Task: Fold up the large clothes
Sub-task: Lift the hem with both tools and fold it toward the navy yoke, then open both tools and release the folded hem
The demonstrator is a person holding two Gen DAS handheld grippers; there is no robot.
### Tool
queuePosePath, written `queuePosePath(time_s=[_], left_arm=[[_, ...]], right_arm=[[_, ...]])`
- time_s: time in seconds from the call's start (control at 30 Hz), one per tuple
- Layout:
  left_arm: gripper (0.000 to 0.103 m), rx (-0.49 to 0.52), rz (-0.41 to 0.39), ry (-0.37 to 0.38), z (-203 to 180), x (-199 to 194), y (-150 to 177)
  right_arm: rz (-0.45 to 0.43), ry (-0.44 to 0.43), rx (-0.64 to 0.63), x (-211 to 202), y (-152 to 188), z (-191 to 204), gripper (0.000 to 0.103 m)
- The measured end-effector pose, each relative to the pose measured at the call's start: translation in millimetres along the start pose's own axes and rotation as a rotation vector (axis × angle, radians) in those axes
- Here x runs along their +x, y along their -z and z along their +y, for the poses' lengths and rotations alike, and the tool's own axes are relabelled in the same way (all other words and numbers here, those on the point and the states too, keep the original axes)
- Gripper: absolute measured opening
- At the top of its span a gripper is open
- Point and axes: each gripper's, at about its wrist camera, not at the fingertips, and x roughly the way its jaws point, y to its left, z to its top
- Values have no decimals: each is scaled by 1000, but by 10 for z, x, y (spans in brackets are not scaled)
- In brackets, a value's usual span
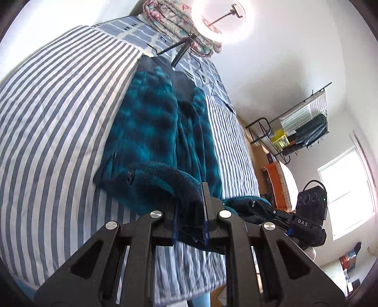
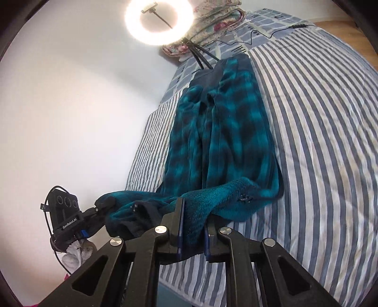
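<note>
Teal-and-black plaid fleece garment [image 1: 163, 122] lies lengthwise on the striped bedspread [image 1: 59, 122], its far end toward twelve o'clock and its near hem lifted off the bed at six o'clock. Left hand-held gripper [image 1: 191, 212] is clamped narrow on one corner of that hem, the fleece bunched between its pads. Right hand-held gripper [image 2: 193, 226] pinches the other hem corner likewise, jaws nearly together with cloth between them. Beyond the garment, at twelve o'clock, a lit ring light [image 2: 154, 21] stands by a folded floral quilt [image 2: 212, 21]. A clothes rack [image 1: 304, 122] stands at three o'clock in the left view.
</note>
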Motion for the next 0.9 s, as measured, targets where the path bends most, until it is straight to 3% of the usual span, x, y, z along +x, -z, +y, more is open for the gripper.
queuePosePath(time_s=[0.33, 0.6, 0.8, 0.9], left_arm=[[13, -79, 15, -64, 259, 699, -690], [13, -102, 61, -140, 494, 1283, -865], [16, -150, 99, -139, 655, 1464, -890], [28, -192, 125, -100, 702, 1467, -943]], right_arm=[[-16, 81, 71, 466, -731, -183, 11], [41, 151, 101, 968, -985, -428, 11], [74, 93, 175, 1117, -1047, -642, 13], [84, 26, 239, 1076, -1067, -728, 21]])
